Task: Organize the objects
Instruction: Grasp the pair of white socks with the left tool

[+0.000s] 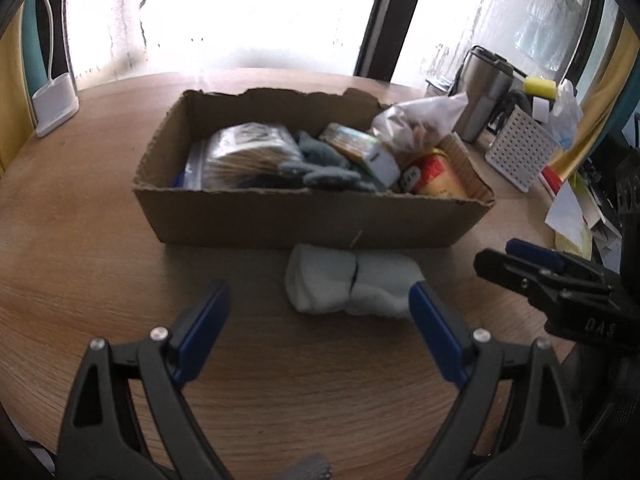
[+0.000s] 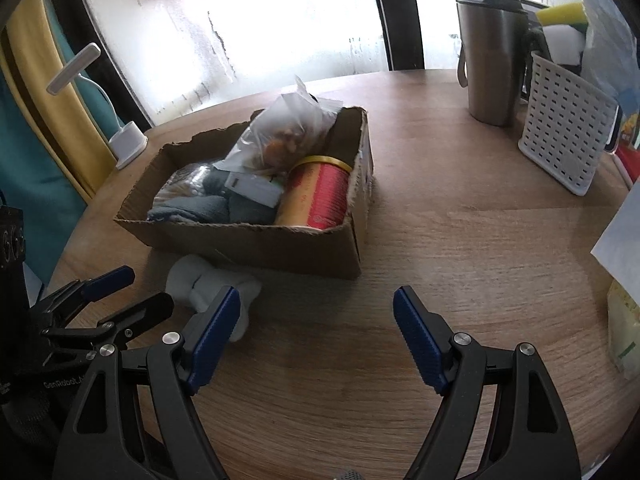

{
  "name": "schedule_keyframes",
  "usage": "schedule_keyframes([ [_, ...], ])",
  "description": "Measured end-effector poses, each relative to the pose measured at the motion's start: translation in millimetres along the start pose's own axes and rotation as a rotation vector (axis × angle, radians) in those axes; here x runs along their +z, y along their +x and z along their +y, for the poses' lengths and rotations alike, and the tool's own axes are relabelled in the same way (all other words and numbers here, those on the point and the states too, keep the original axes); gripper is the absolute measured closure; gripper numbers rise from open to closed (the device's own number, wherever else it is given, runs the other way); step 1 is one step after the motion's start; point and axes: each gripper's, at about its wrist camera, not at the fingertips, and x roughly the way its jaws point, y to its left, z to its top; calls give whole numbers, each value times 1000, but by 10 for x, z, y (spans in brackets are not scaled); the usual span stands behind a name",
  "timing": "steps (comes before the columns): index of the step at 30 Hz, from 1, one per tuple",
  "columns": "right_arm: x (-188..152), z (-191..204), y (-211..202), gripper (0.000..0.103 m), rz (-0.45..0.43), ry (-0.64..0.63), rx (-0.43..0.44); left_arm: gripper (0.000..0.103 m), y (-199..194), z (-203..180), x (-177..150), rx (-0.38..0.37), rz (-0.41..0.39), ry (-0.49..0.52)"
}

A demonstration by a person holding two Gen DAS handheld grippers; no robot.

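Note:
A torn cardboard box [image 1: 304, 216] [image 2: 320, 248] sits on the round wooden table. It holds a clear bag, grey cloth, a small white carton, a snack bag [image 2: 292, 136] and a red and yellow can [image 2: 320, 196]. A pale rolled sock pair [image 1: 352, 284] [image 2: 212, 284] lies on the table just in front of the box. My left gripper [image 1: 320, 304] is open, low over the table, with the socks just ahead between its fingers. My right gripper [image 2: 318, 312] is open and empty, to the right of the socks.
A steel travel mug [image 2: 492, 60] and a white perforated basket [image 2: 568, 136] with sponges stand at the back right. A white lamp base [image 1: 54, 108] stands at the back left. Papers and packets [image 2: 624, 232] lie along the right edge.

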Motion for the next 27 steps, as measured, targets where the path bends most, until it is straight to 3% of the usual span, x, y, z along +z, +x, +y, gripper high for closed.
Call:
schedule_keyframes([
  [15, -16, -219, 50, 21, 12, 7, 4, 12, 223, -206, -18, -29, 67, 12],
  [27, -6, -414, 107, 21, 19, 36, 14, 12, 444, -305, 27, 30, 101, 30],
])
